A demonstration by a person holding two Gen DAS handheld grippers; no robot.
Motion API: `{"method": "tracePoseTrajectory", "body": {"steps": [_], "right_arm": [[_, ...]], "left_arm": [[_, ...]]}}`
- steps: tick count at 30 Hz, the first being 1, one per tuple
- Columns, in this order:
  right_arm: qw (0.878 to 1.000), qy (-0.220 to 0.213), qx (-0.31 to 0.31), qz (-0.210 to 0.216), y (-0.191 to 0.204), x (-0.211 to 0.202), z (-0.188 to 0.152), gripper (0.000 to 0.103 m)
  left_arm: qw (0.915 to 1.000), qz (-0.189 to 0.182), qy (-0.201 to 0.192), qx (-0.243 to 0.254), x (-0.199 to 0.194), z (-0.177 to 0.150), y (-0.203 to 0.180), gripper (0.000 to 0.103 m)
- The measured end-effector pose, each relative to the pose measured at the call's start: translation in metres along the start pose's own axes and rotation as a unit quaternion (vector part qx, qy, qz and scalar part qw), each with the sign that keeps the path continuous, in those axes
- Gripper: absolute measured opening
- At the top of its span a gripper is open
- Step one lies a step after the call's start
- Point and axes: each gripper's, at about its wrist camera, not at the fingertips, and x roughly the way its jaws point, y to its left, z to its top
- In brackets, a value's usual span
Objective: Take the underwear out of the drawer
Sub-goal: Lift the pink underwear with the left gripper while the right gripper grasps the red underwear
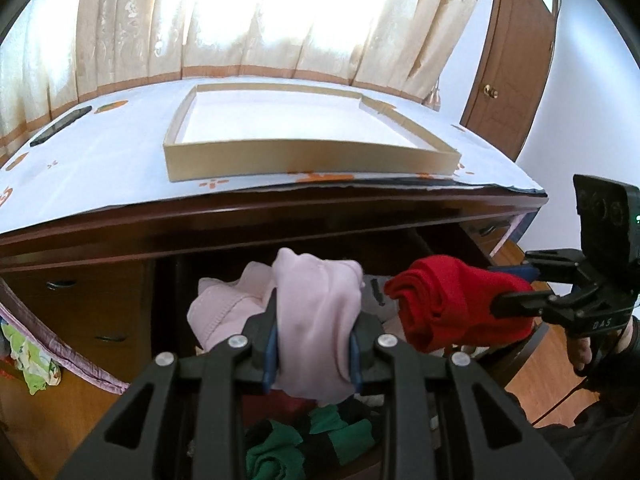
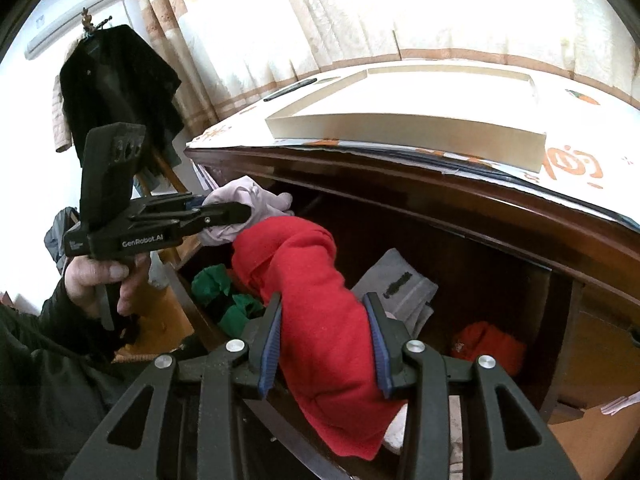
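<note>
My left gripper (image 1: 314, 340) is shut on a pale pink underwear piece (image 1: 316, 304) and holds it above the open drawer (image 2: 500, 280). It also shows in the right wrist view (image 2: 224, 214) with the pink piece (image 2: 256, 200). My right gripper (image 2: 324, 340) is shut on a red underwear piece (image 2: 316, 292), lifted over the drawer; in the left wrist view the right gripper (image 1: 508, 292) holds the red piece (image 1: 444, 300) to the right of the pink one. In the drawer lie green-and-black clothes (image 1: 304, 440), a grey folded piece (image 2: 400, 284) and an orange-red piece (image 2: 488, 344).
A shallow cardboard box tray (image 1: 312, 156) sits on the dresser top (image 1: 100, 168), which is covered by a white patterned sheet. A dark phone (image 1: 60, 126) lies at its far left. Curtains hang behind. A wooden door (image 1: 516, 60) stands at right. A black coat (image 2: 116, 80) hangs at left.
</note>
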Motion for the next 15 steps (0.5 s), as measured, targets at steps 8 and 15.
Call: {"method": "tracePoseTrajectory", "body": {"steps": [8,15], "right_arm": [[0.999,-0.038,0.023,0.005,-0.003,-0.004,0.002,0.041],[0.997,-0.067,0.036,0.007,-0.007,-0.007,0.001,0.041]], "left_arm": [[0.9997,0.005,-0.023,0.009,-0.004,0.001,-0.007,0.025],[0.9983,0.015,-0.052,0.023,-0.013,0.003,-0.013,0.025]]}}
